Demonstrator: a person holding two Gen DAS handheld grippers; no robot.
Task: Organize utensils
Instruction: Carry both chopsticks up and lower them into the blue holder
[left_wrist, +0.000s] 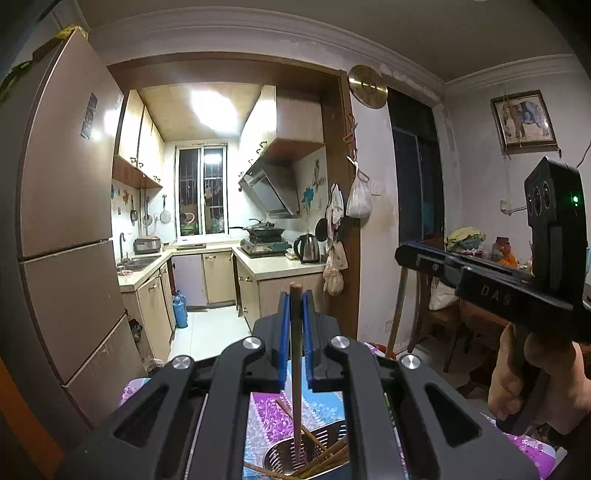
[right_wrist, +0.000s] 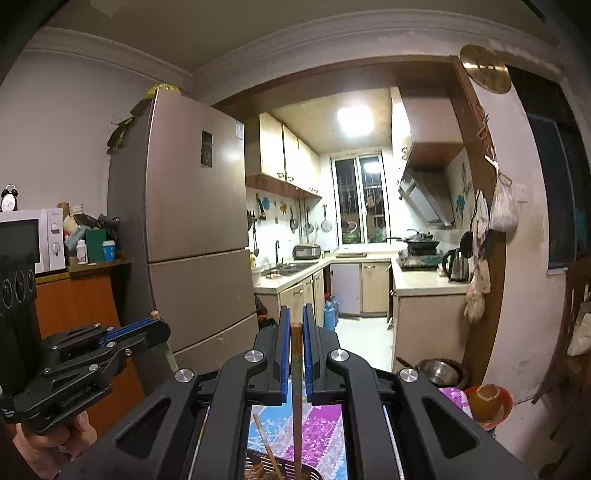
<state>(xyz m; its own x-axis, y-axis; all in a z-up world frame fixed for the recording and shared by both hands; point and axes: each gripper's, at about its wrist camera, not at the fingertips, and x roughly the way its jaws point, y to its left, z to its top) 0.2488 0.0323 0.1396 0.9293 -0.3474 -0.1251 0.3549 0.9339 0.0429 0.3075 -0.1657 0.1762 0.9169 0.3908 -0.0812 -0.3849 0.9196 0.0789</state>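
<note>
My left gripper (left_wrist: 295, 295) is shut on a brown wooden chopstick (left_wrist: 296, 369) that stands upright, its lower end down in a perforated metal utensil holder (left_wrist: 275, 459) with several other chopsticks. My right gripper (right_wrist: 294, 317) is shut on another brown chopstick (right_wrist: 296, 398), also upright, its lower end in a dark round basket (right_wrist: 255, 463) holding several chopsticks. Each gripper shows in the other's view: the right one at the right edge (left_wrist: 406, 254), the left one at the lower left (right_wrist: 162, 325).
A floral purple and blue cloth (left_wrist: 269, 413) covers the table under the holders (right_wrist: 321, 435). A fridge (right_wrist: 195, 229) stands left, a kitchen doorway ahead. A metal bowl (right_wrist: 439, 371) and an orange dish (right_wrist: 489, 402) sit at the right.
</note>
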